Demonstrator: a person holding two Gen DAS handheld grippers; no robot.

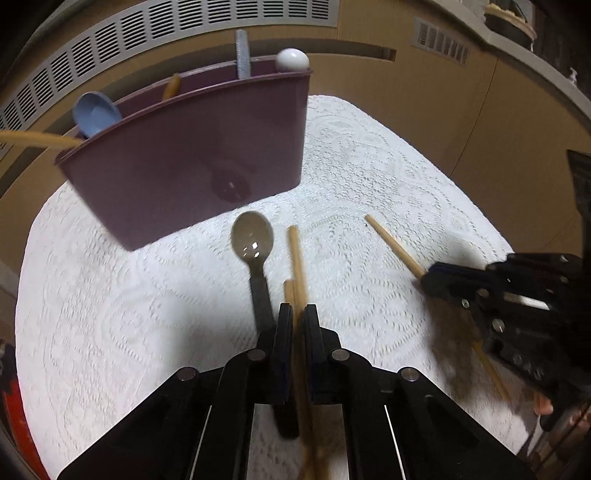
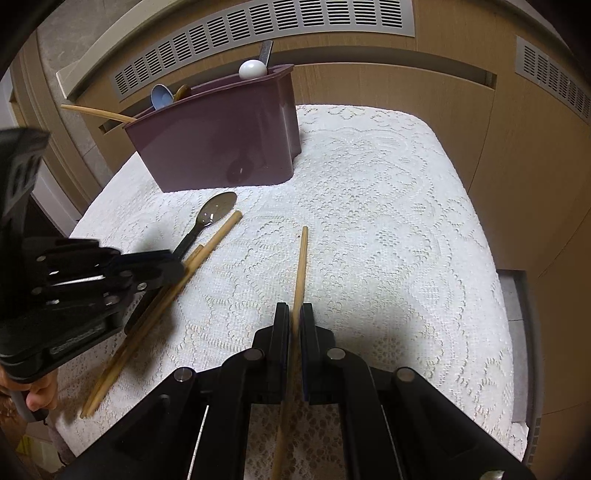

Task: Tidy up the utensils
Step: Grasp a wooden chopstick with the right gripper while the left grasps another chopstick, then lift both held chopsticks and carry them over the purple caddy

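A purple utensil holder (image 1: pixel 192 162) stands at the back of the white lace-covered table (image 1: pixel 369 177); it also shows in the right wrist view (image 2: pixel 221 136). It holds a blue spoon (image 1: pixel 94 114), a white spoon (image 1: pixel 291 60) and other handles. A grey spoon (image 1: pixel 253 240) lies in front of it. My left gripper (image 1: pixel 298 314) is shut on a pair of wooden chopsticks (image 1: pixel 295 258), low over the cloth. My right gripper (image 2: pixel 294 314) is shut on a single wooden chopstick (image 2: pixel 301 266), to the right of the left one.
A wooden wall with vent grilles (image 2: pixel 258 26) runs behind the table. The table's right edge (image 2: pixel 495 258) drops off near a grey ledge. The right gripper body (image 1: pixel 517 306) shows at the right of the left wrist view.
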